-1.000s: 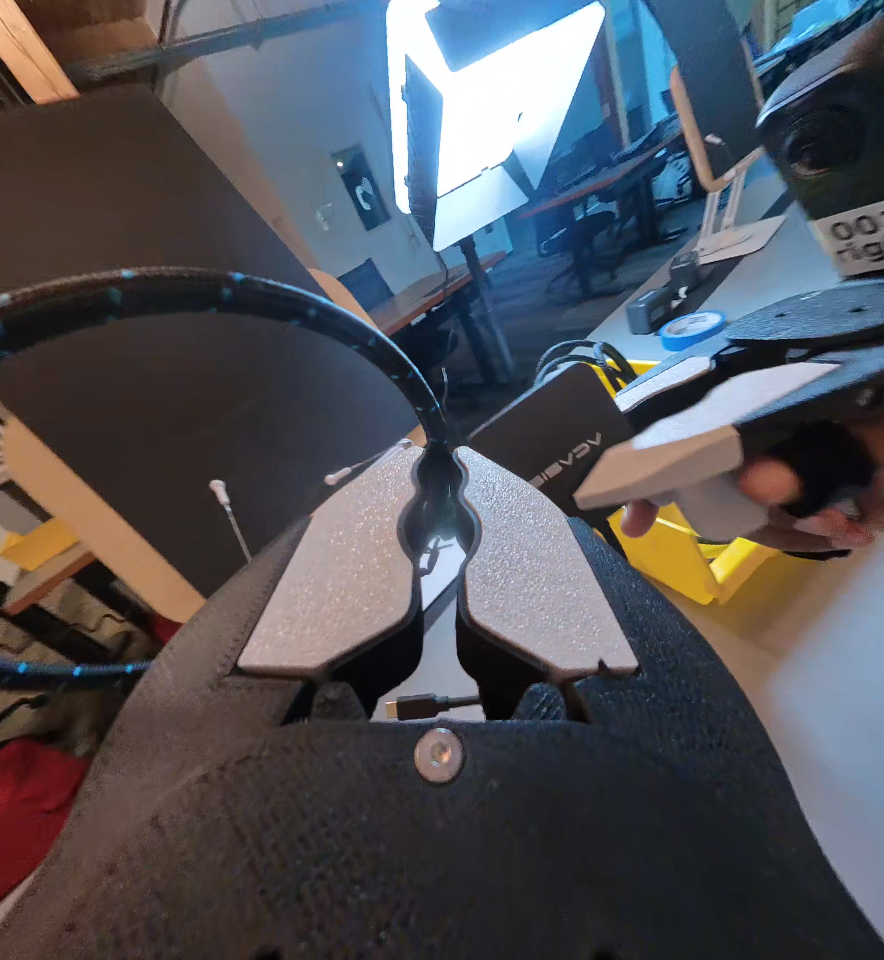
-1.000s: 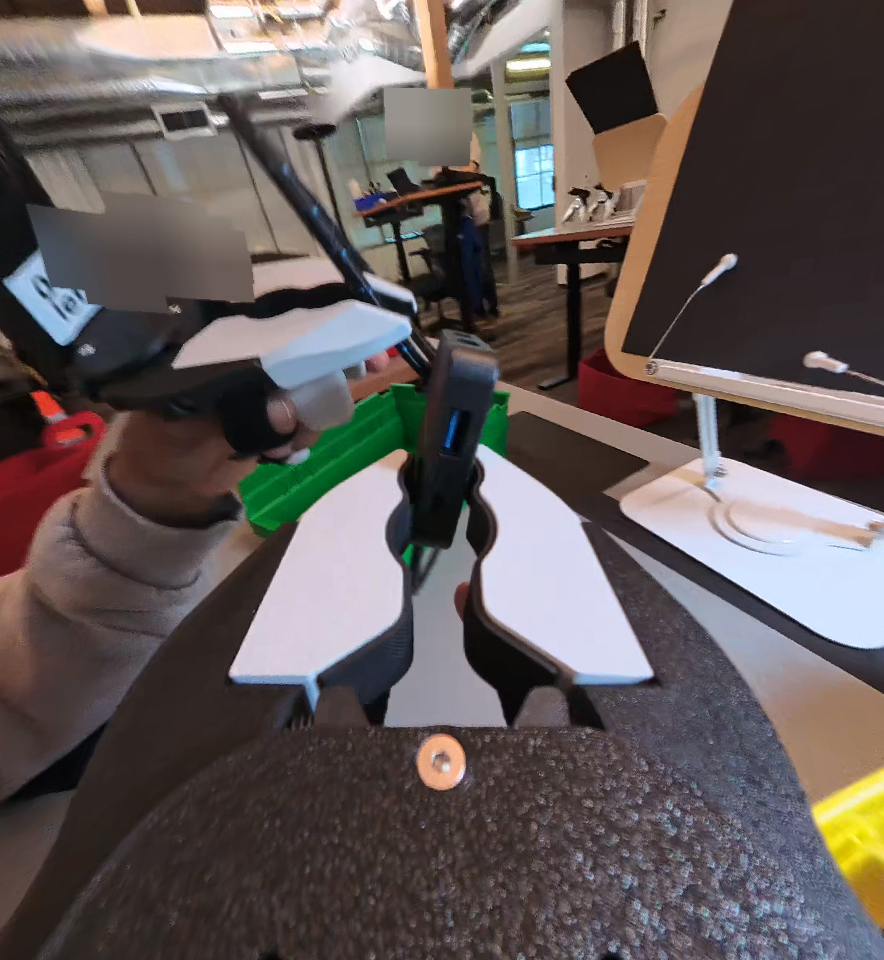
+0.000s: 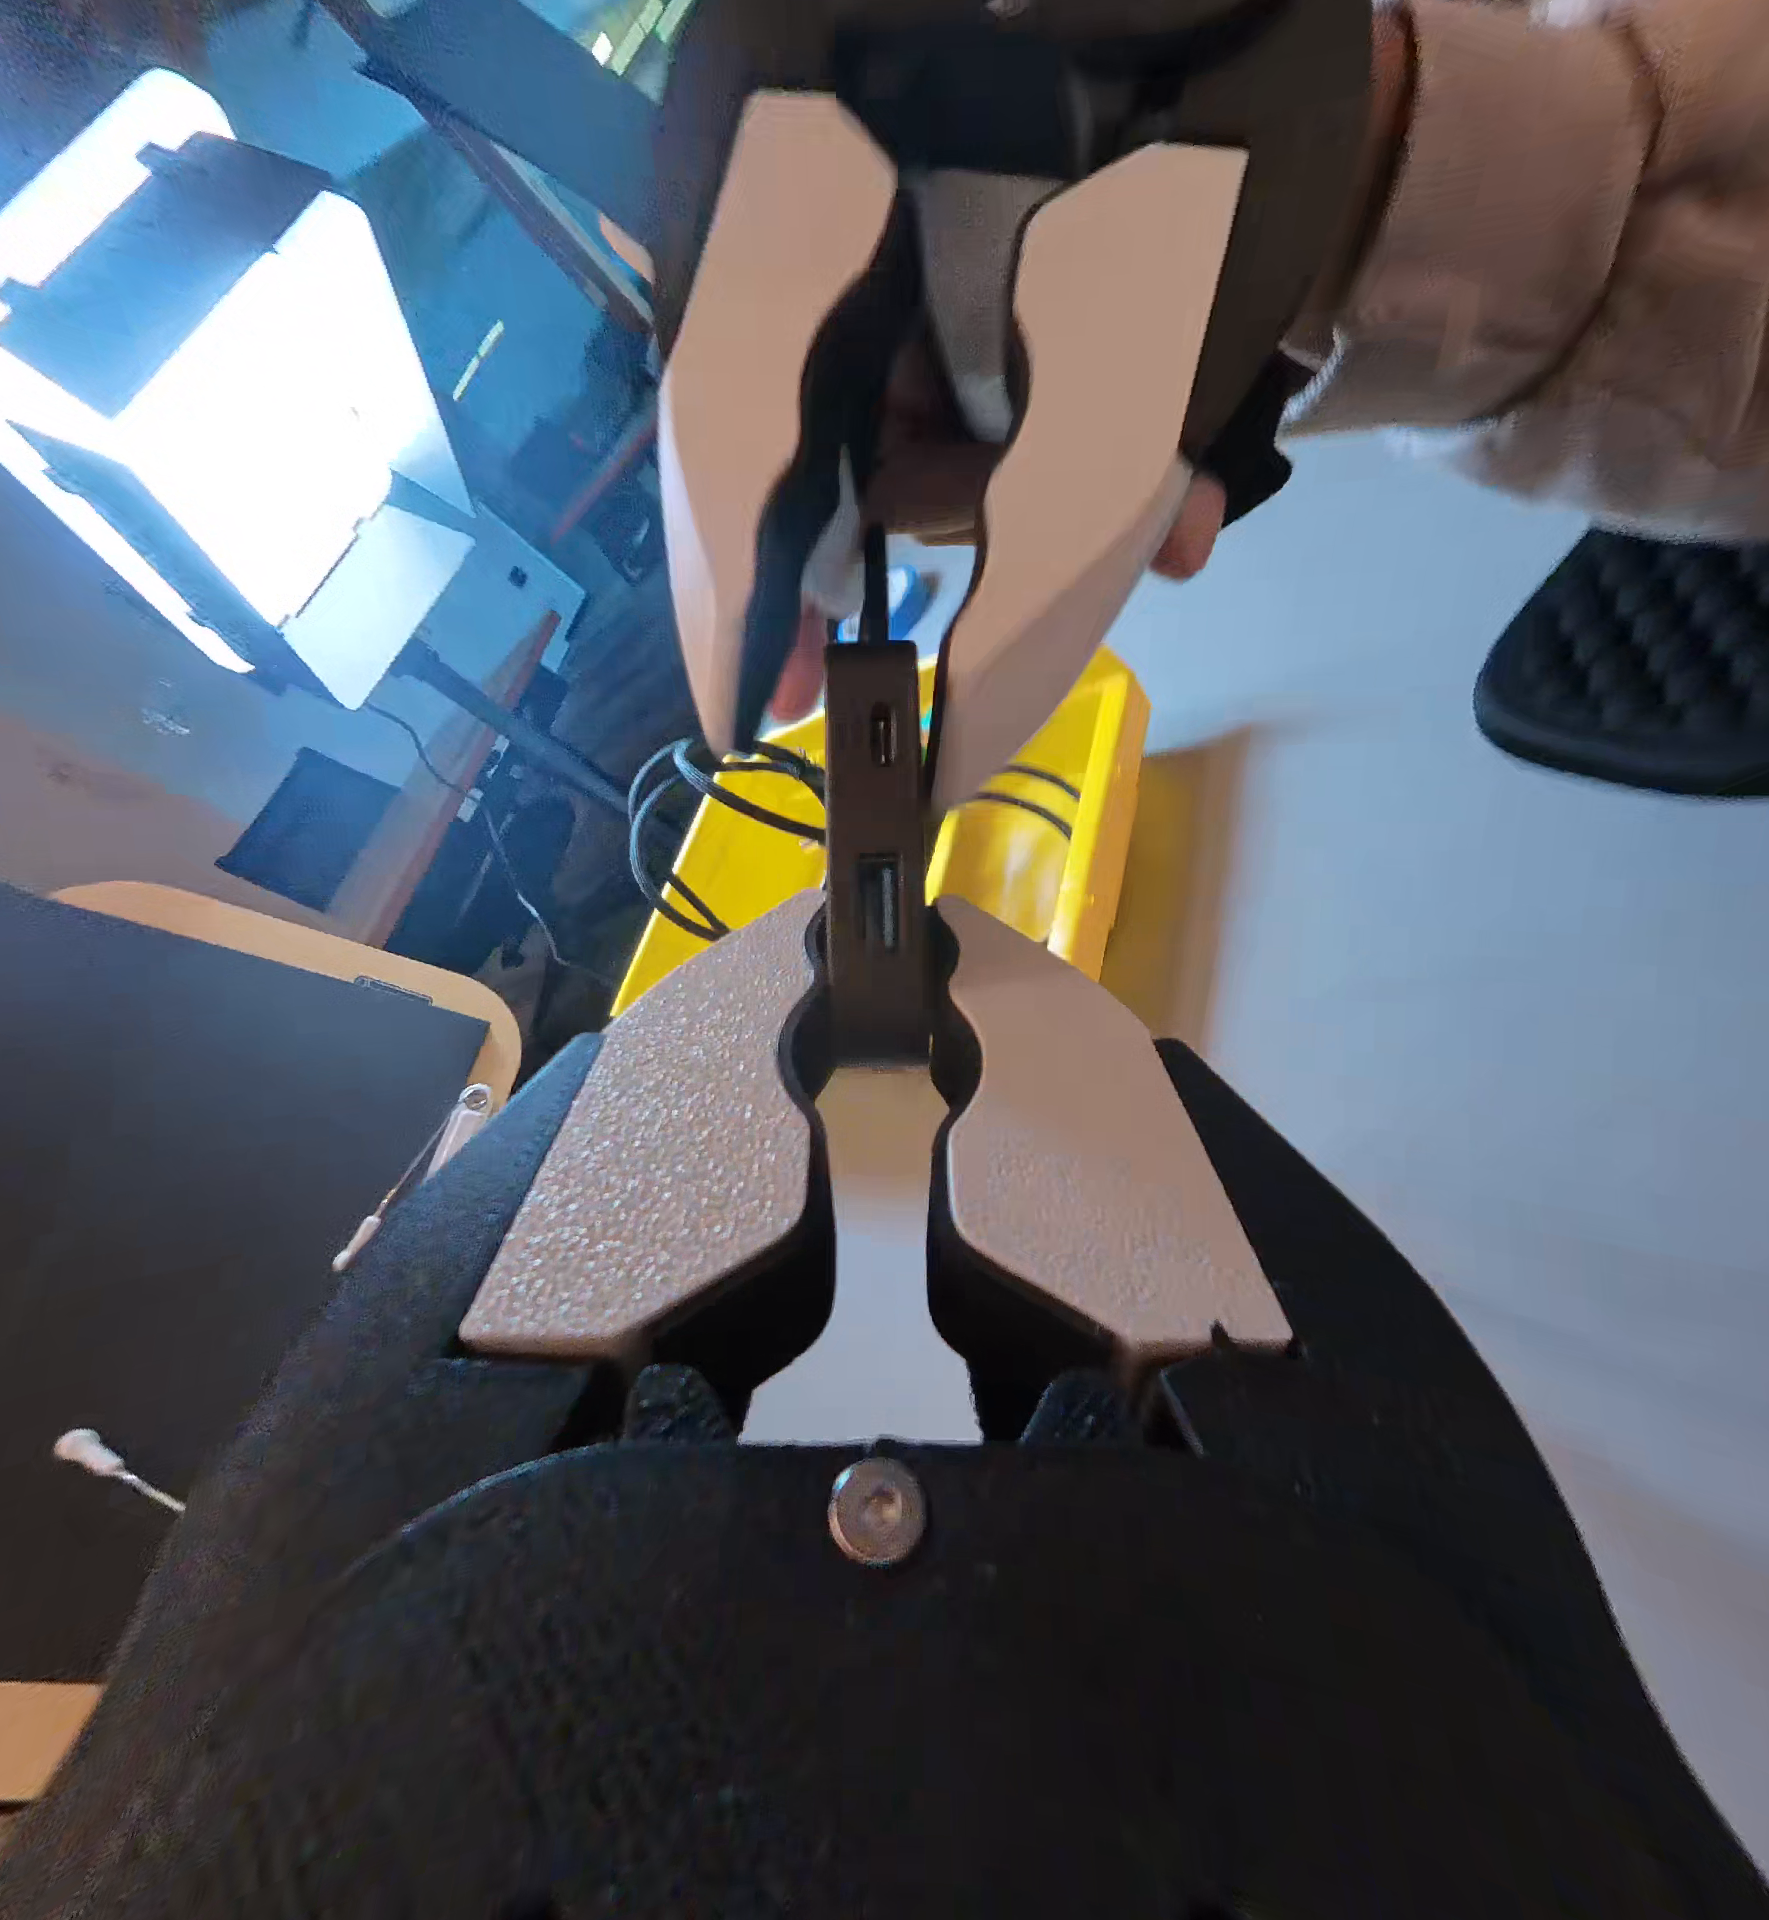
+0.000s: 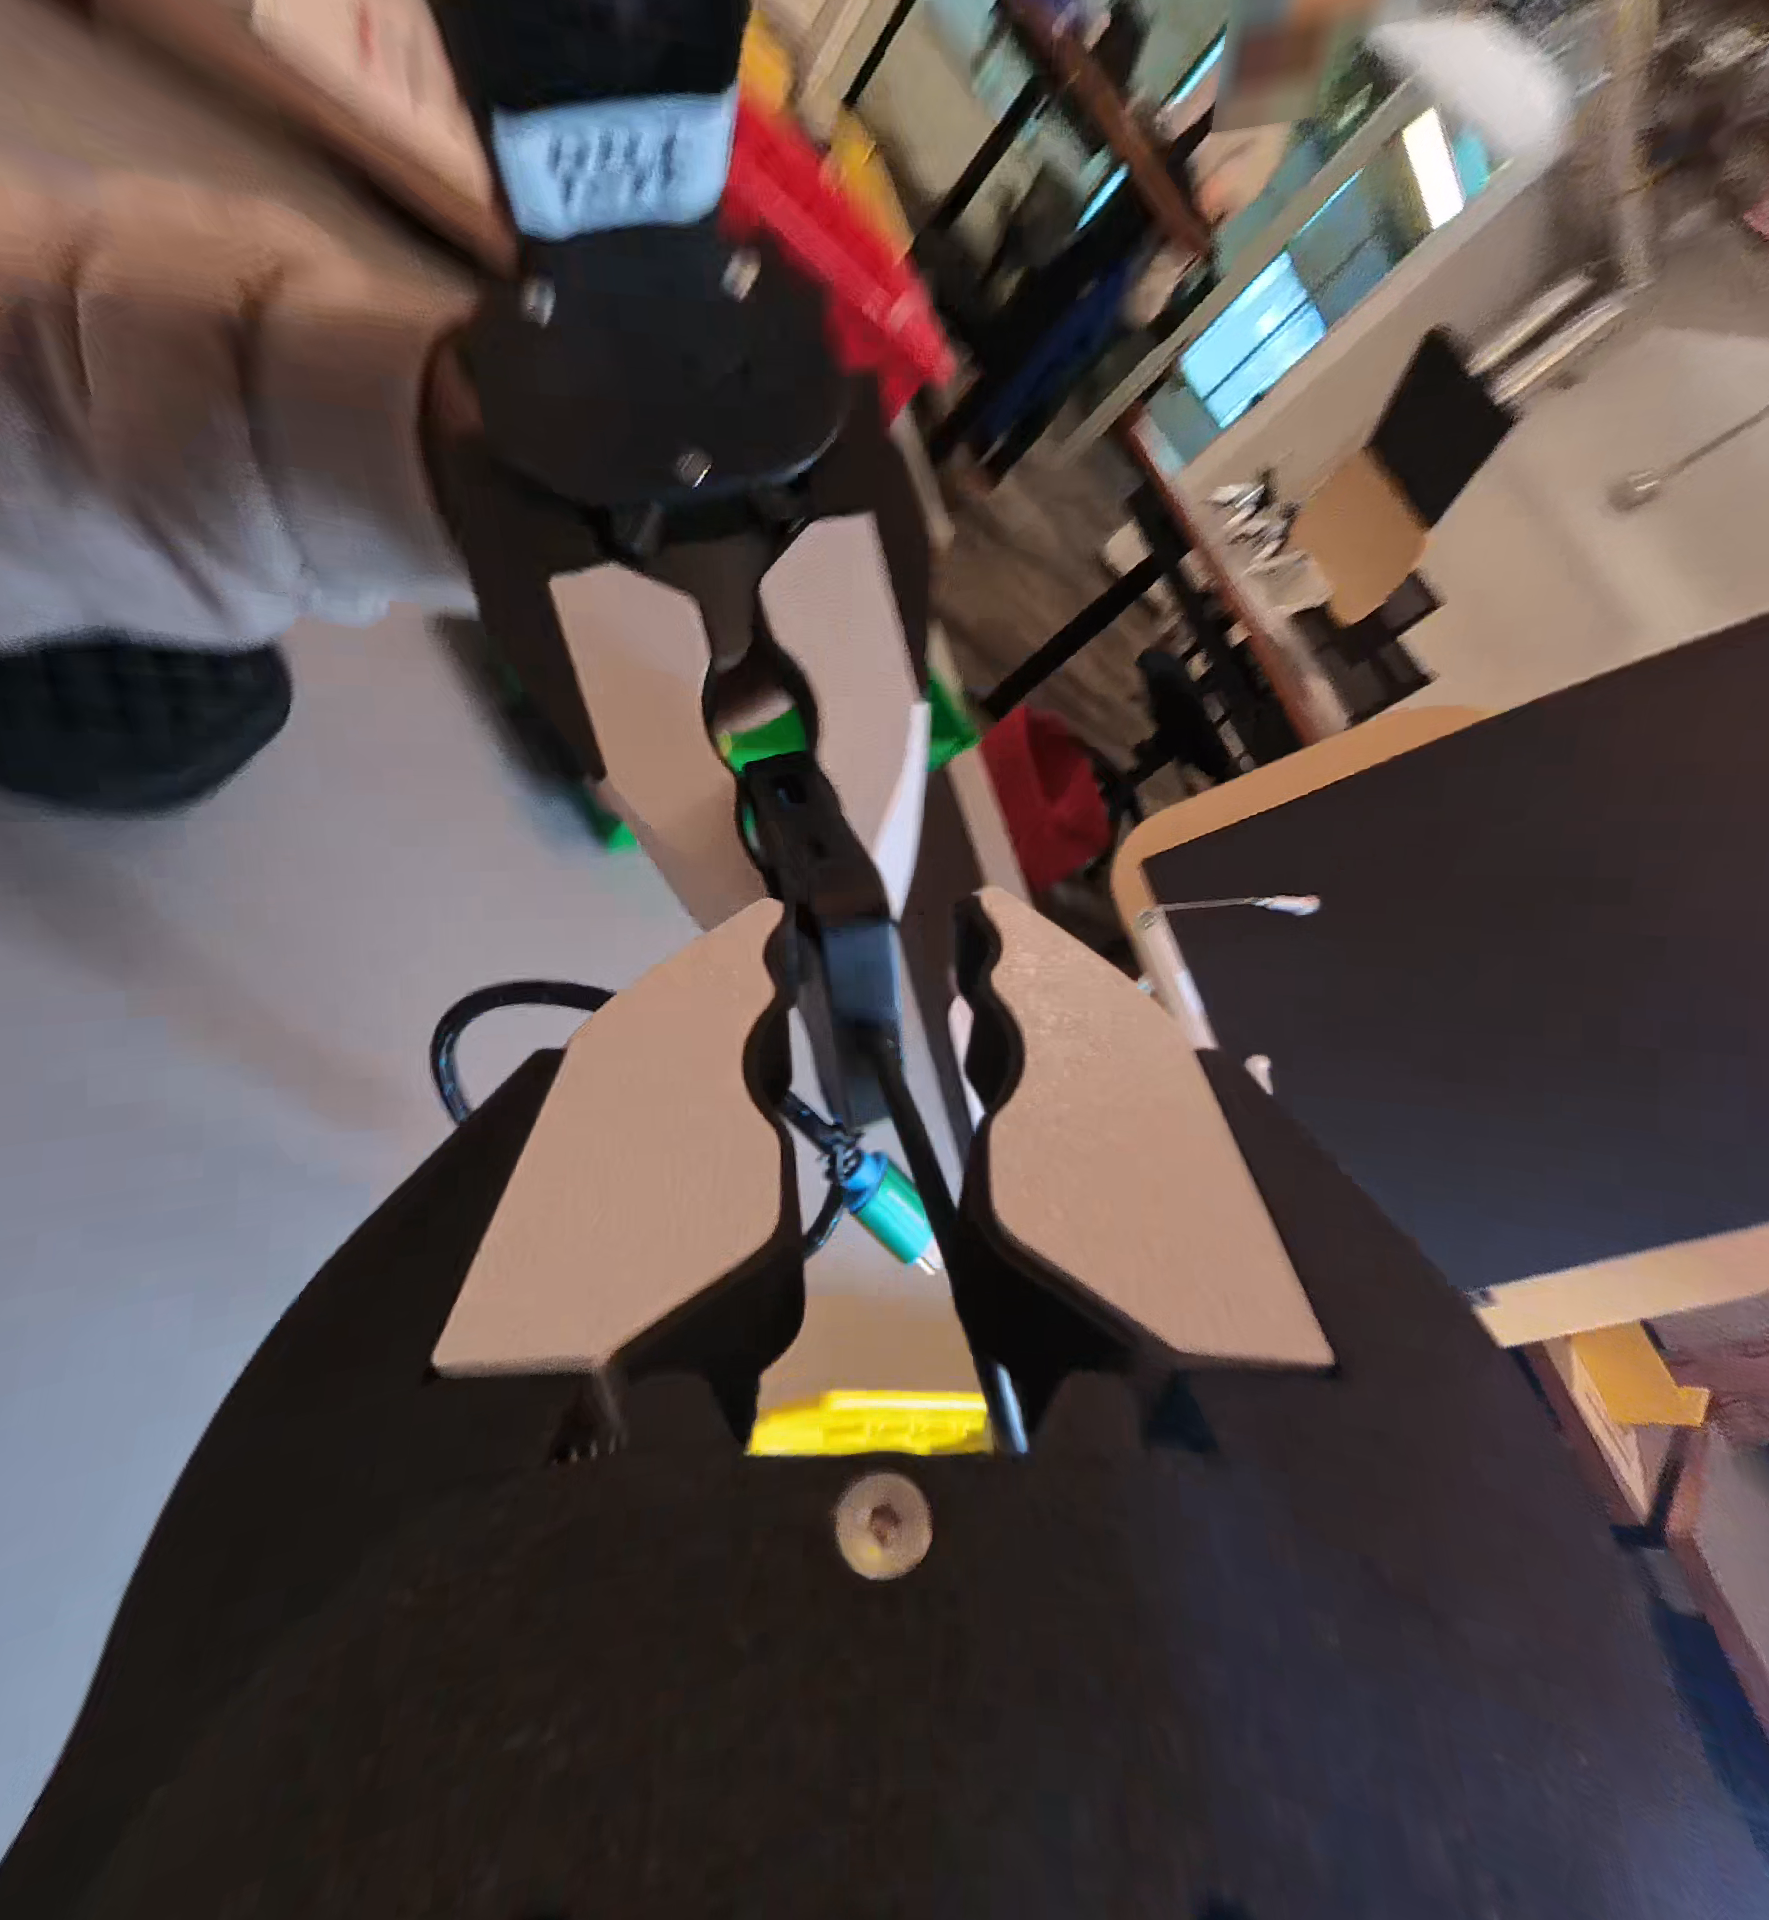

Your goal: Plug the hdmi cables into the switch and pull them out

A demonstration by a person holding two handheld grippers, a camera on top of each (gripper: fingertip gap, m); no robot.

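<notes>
Left gripper (image 3: 875, 935): closed down on the near end of the switch, its pads pressing both flat sides; in the right wrist view it shows at 12 o'clock, facing the camera.
Right gripper (image 4: 869, 914): jaws parted, the right pad clear of the switch, the left pad at or against its edge; contact cannot be told. In the left wrist view it comes in from 12 o'clock, its fingers (image 3: 745, 416) spread around the switch's far end.
Switch (image 3: 872, 821): a slim black box held edge-up between the two grippers, above the counter, with two ports showing on its narrow side.
Cable (image 4: 947, 1236): black, leaving the switch's end and running back between the right gripper's fingers toward 6 o'clock.
Teal connector (image 4: 890, 1205): hanging loose below the switch.
Yellow bin (image 3: 1056, 821): on the counter behind the switch, dark coiled cables at its 9 o'clock edge.
Counter (image 3: 1482, 1039): pale grey.
Sleeve (image 3: 1586, 239): beige, at 1 o'clock.
</notes>
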